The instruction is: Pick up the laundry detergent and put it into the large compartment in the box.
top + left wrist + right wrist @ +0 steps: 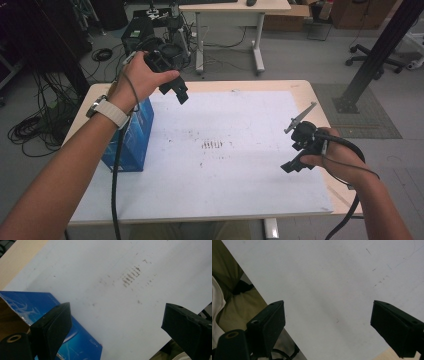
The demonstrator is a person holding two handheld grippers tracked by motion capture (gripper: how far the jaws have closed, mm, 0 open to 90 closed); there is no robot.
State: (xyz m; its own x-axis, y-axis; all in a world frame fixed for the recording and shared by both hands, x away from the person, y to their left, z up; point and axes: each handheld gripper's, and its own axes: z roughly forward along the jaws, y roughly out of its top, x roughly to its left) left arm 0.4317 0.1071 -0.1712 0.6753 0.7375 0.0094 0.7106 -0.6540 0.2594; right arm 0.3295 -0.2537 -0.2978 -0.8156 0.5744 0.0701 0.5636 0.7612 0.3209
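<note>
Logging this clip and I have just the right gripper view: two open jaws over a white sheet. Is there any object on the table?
Observer: Yes, a blue box stands at the table's left edge.
Operator: Is the left gripper holding it?
Observer: No. The left gripper is open, raised above the white sheet beside the box.
Operator: Anything on the sheet itself?
Observer: A patch of dark smudges near its middle.

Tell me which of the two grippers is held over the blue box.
The left gripper, raised at the table's far left, just above the blue box; its own view shows the box under one jaw. The right gripper hangs low over the bare white sheet.
</note>
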